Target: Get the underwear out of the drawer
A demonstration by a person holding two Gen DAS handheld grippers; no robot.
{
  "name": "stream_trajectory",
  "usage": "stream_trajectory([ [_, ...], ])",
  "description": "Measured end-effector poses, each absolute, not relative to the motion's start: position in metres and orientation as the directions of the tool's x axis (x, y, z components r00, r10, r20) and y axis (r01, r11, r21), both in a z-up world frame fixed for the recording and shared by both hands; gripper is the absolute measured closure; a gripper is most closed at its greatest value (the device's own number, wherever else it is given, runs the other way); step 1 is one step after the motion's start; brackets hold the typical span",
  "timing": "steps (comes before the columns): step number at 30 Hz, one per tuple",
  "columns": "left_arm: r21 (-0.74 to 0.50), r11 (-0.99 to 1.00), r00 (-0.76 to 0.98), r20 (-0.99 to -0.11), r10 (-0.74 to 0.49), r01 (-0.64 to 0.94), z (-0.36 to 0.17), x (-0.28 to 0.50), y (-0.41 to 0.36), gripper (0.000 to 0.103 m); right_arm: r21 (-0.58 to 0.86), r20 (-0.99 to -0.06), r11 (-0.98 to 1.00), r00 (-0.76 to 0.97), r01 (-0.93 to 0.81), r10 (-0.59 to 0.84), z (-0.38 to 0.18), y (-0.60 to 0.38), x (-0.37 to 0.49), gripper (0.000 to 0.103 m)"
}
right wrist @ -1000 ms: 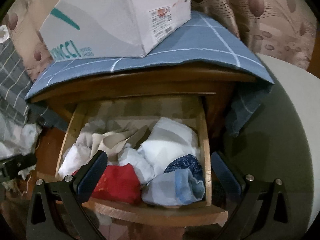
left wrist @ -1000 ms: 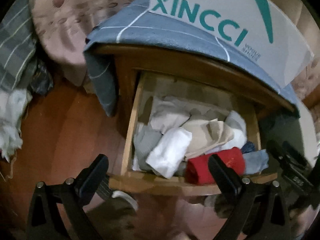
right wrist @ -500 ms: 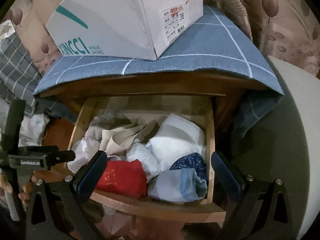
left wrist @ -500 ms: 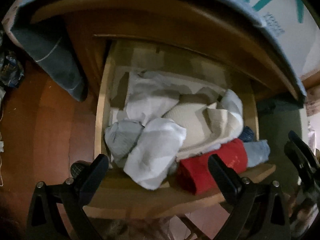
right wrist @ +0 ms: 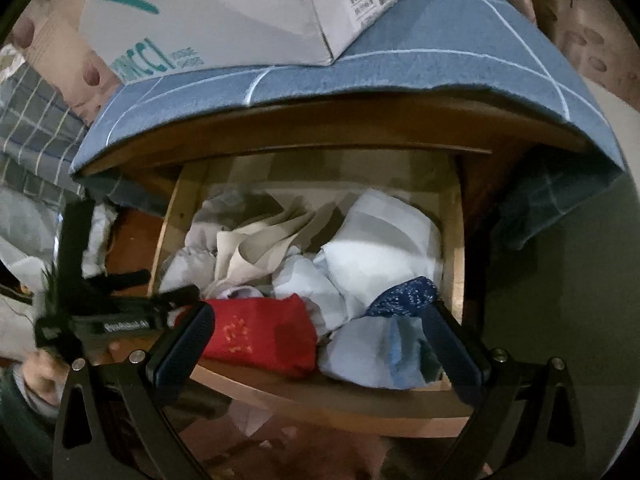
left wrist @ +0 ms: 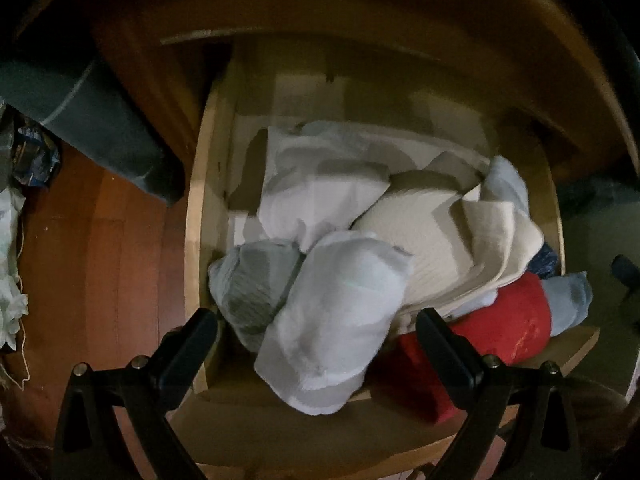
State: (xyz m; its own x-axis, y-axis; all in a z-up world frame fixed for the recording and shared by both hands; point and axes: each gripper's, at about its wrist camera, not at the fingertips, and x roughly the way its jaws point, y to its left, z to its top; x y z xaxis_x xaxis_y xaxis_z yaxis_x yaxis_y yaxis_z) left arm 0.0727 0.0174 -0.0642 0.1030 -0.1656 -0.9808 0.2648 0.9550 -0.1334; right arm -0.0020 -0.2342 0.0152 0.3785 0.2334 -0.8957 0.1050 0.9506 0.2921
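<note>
Two hand-held grippers up, both with fingers spread and nothing between them. Left hand-held gripper (left wrist: pixel 316 334) sits low over the front-left of the open drawer (left wrist: pixel 194 216), straddling a white rolled garment (left wrist: pixel 332 332) that lies on the heap and overhangs the front edge. Right hand-held gripper (right wrist: pixel 320 338) hangs over the front of the drawer, red folded piece (right wrist: pixel 260 334) and pale blue bundle (right wrist: pixel 380 350) just past its tips. Step: approach, no grasp yet. Probable next move: left drops onto the white roll, pinches, lifts clear. Risk: neighbouring grey bundle (left wrist: pixel 248 284) drags along.
</note>
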Motion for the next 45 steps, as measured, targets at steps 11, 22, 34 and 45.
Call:
stream_trajectory([
  [11,-0.213,0.952,0.05,-0.972,-0.23,0.221,-0.073,0.071,0.027,0.05,0.255,-0.923,0.965,0.315,0.068,0.222,0.007,-0.198,0.008,0.0],
  [22,-0.303,0.935,0.15,-0.931,-0.331,0.182,-0.038,0.057,0.047,0.053,0.257,-0.95,0.964,0.201,0.064,0.24,-0.02,-0.169,0.017,0.0],
  [34,-0.318,0.936,0.264,-0.9,-0.348,0.148,-0.016,0.048,0.068,0.053,0.235,-0.963,0.972,0.141,0.032,0.228,-0.043,-0.142,0.033,0.0],
  [45,-0.339,0.931,0.248,-0.898,-0.364,0.137,-0.019,0.047,0.072,0.053,0.093,-0.989,0.995,0.116,-0.02,0.095,-0.064,-0.12,0.04,0.0],
])
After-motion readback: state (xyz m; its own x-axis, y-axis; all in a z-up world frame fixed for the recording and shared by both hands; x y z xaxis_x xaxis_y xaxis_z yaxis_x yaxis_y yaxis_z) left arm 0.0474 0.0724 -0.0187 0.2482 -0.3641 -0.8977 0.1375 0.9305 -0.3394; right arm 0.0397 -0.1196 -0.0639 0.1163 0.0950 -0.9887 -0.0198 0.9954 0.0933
